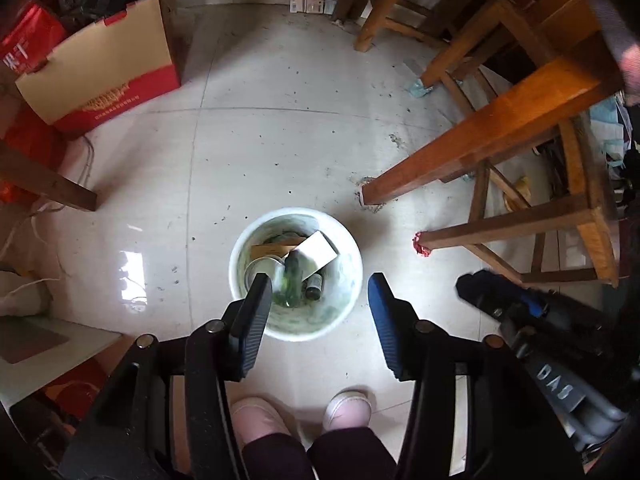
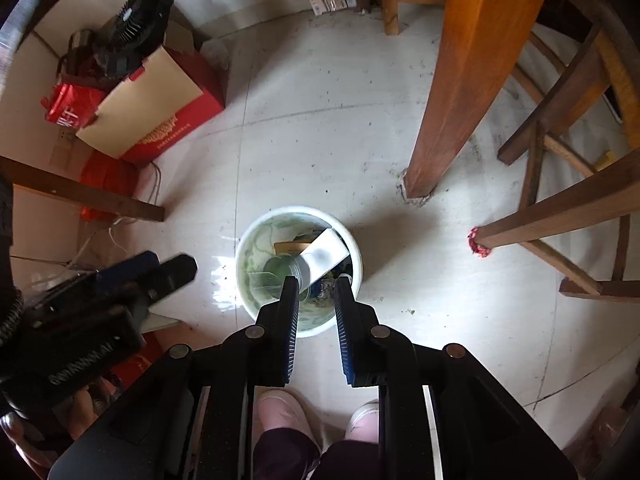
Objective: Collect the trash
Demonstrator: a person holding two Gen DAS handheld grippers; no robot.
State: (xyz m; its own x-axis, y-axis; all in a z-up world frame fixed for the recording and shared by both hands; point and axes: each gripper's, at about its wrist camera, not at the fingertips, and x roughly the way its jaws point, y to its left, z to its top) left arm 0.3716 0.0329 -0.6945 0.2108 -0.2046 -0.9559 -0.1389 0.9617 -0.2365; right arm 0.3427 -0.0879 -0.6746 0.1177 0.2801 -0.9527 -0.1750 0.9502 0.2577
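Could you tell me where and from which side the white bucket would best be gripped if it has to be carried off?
Grip the white bucket by its rim, from straight above, one finger inside the wall and one outside. It stands upright on the floor with its mouth open, and its body looks too wide for either gripper. The near rim seems best: the white card and the other trash lean toward the far side.

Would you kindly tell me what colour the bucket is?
White bucket, its inside stained green; it shows best in the left wrist view.
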